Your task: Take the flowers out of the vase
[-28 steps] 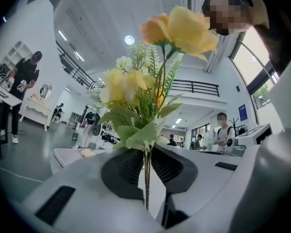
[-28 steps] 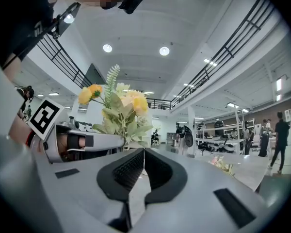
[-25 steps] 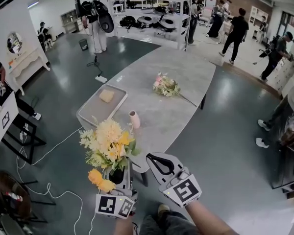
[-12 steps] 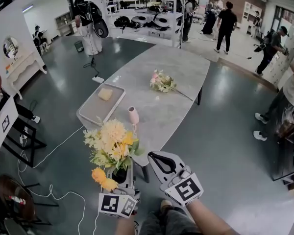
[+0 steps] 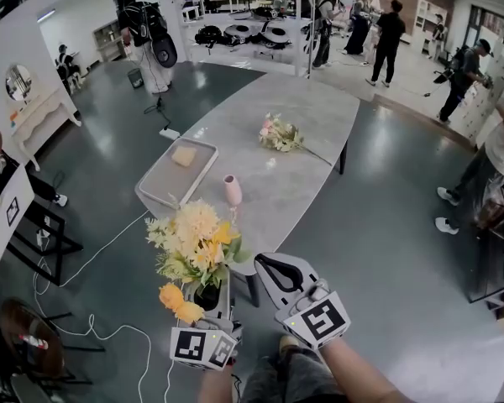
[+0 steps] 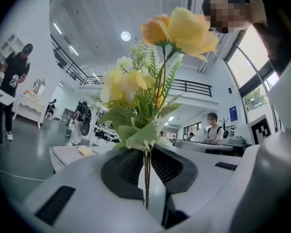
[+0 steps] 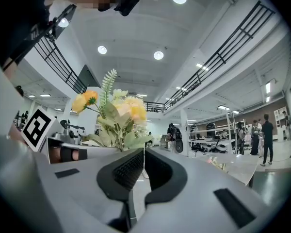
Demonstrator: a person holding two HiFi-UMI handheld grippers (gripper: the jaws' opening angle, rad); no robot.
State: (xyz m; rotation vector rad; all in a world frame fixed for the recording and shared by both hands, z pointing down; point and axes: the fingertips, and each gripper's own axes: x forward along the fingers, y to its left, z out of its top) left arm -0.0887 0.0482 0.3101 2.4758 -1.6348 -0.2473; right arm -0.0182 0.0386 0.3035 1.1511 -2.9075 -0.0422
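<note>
Left gripper (image 6: pixel 146 152): jaws pinched almost together on the thin green stems (image 6: pixel 146 178) of the yellow bouquet (image 5: pixel 193 246). It points roughly level, with the blooms standing up above the pads. The bouquet is clear of the pink vase (image 5: pixel 233 190), which stands upright on the grey table (image 5: pixel 319 112), just beside the tray (image 5: pixel 161 193) and well apart from the flowers.

Risks as I judge them from here:
- The grip is low on slim stems with a full head of blooms above it (a top-heavy load). A quick swing or tilt could make the bunch pivot in the pads or slide through them.
- I cannot tell how many stems the pads actually trap. A loose one could slip out, and the bouquet looks to be short of the table's near end, so it would fall to the floor.
- On the way to a set-down spot, the blooms or the gripper body could brush the vase. It looks narrow and light, so a knock might tip it.
- A second bouquet (image 5: pixel 279 134) lies farther along the table, and setting these flowers on top of it could tangle the two.

Right gripper (image 7: pixel 141 152): jaws together with nothing between the pads. It is held just beside the left gripper and touches no flowers, so the left carries the bunch alone.
</note>
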